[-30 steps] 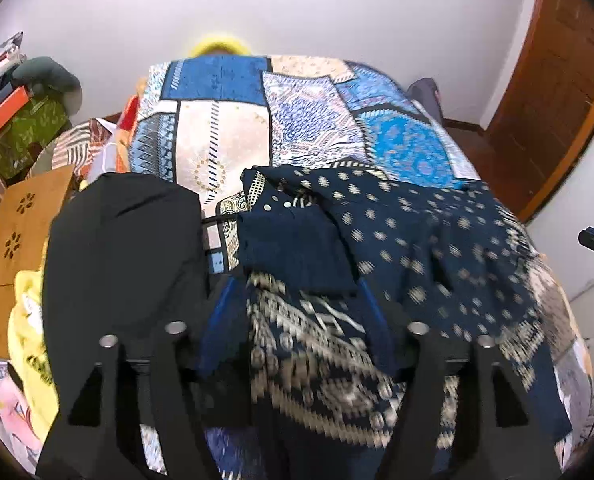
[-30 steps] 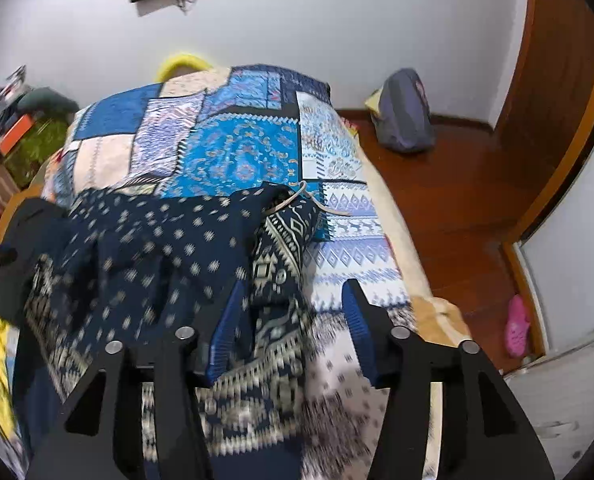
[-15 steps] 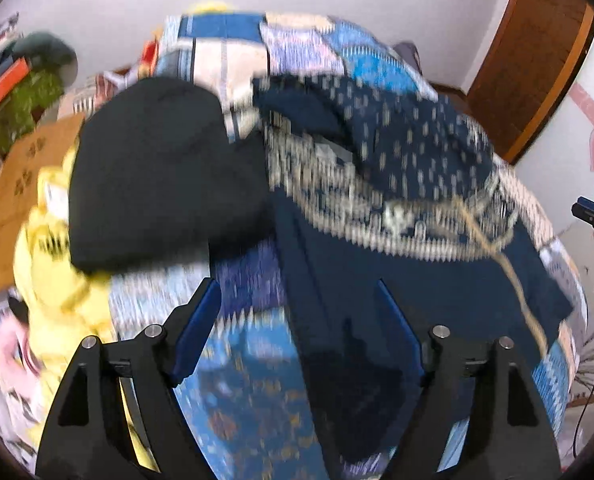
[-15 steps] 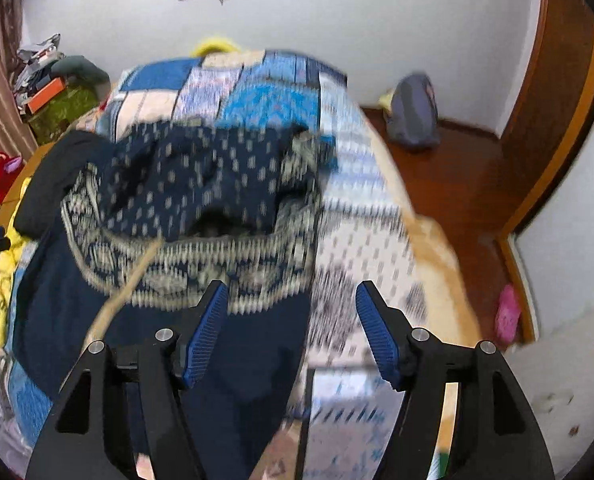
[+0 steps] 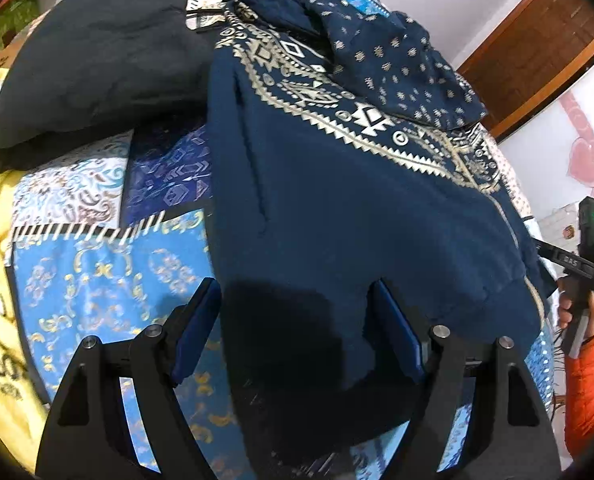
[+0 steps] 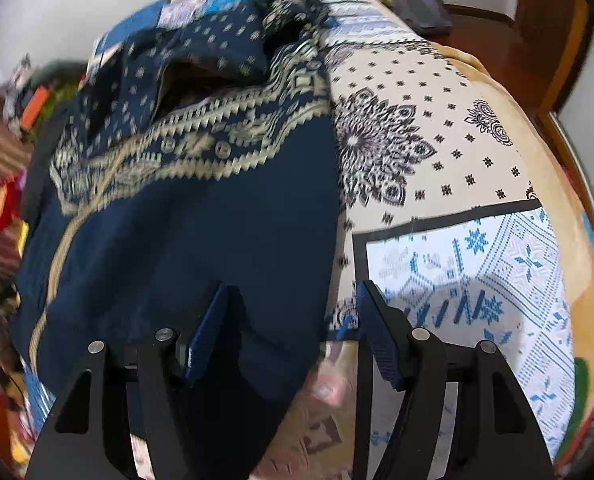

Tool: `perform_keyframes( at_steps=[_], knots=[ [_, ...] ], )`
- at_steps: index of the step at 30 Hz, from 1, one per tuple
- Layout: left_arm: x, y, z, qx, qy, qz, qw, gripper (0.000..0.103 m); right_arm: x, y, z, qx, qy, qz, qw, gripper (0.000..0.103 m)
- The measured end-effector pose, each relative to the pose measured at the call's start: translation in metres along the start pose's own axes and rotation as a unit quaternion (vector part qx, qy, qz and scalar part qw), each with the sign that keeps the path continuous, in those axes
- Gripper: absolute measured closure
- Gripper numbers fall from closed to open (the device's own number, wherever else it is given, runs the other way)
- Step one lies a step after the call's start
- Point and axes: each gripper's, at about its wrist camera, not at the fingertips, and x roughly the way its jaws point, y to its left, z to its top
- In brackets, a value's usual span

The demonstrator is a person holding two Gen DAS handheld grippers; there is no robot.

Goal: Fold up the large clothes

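A navy hooded sweatshirt with cream patterned band [image 5: 329, 208] is lying on the patchwork-quilted bed [image 5: 97, 256], hood toward 12 o'clock. Left gripper [image 5: 297, 332] and right gripper [image 6: 287, 334], both released, are straddling its hem corners; closing on them likely comes next.

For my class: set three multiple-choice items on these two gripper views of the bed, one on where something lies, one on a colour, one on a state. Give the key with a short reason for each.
1. Where does the black garment lie, seen from the left wrist view?
A. left of the navy hoodie
B. on top of it
C. on the floor

2. What colour is the zigzag band on the navy hoodie?
A. red
B. cream
C. green

3. How do the jaws of the left hand-held gripper stand?
A. shut on the hoodie
B. shut on nothing
C. open, astride the hoodie's hem

Key: 1 A, it sits on the patchwork bedcover beside the hoodie. 2 B, pale cream triangles. 3 C, blue pads wide apart.
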Motion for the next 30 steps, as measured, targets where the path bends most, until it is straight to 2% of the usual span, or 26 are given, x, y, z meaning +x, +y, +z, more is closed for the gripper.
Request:
perform_keyframes(
  at_steps=[3,5,6,7,8,10,13,16,19,20,26,28,30],
  knots=[
    [0.002,0.003,0.001,-0.020,-0.004,-0.034,0.9992,0.030,0.006,0.005,0.005,-0.002,0.002,0.029,1.000,0.041],
    [0.002,0.003,0.003,-0.025,-0.008,-0.045,0.9986,0.039,0.010,0.012,0.007,-0.006,0.001,0.028,1.000,0.049],
    [0.000,0.003,0.003,-0.026,-0.009,-0.046,0.9986,0.043,0.010,0.016,0.008,-0.015,-0.001,0.032,0.999,0.066],
    [-0.002,0.002,0.004,-0.023,-0.011,-0.046,0.9986,0.053,0.009,0.020,0.009,-0.019,0.001,0.042,0.999,0.085],
    [-0.004,0.001,0.006,-0.021,-0.012,-0.049,0.9985,0.065,0.009,0.022,0.010,-0.018,0.002,0.050,0.999,0.091],
    [-0.012,0.001,0.011,-0.017,-0.015,-0.046,0.9987,0.080,0.003,0.031,0.015,-0.022,-0.018,0.056,0.998,0.092],
    [-0.025,-0.003,0.023,-0.013,-0.025,-0.058,0.9979,0.089,-0.016,0.050,0.025,-0.059,-0.056,0.048,0.996,0.093],
    [-0.042,-0.009,0.042,-0.010,-0.049,-0.084,0.9952,0.093,-0.038,0.068,0.047,-0.085,-0.098,0.062,0.990,0.093],
    [-0.060,-0.016,0.077,-0.025,-0.080,-0.136,0.9872,0.094,-0.051,0.075,0.077,-0.089,-0.125,0.085,0.984,0.093],
    [-0.065,-0.021,0.091,-0.023,-0.093,-0.140,0.9855,0.095,-0.051,0.077,0.083,-0.089,-0.129,0.087,0.984,0.093],
    [-0.089,-0.034,0.168,-0.011,-0.176,-0.122,0.9767,0.095,-0.062,0.073,0.161,-0.076,-0.184,0.053,0.979,0.093],
    [-0.089,-0.025,0.200,-0.023,-0.202,-0.091,0.9748,0.095,-0.060,0.064,0.192,-0.058,-0.199,0.043,0.977,0.093],
    [-0.079,-0.011,0.225,-0.038,-0.212,-0.059,0.9746,0.095,-0.052,0.057,0.211,-0.043,-0.204,0.029,0.978,0.093]
  ],
)
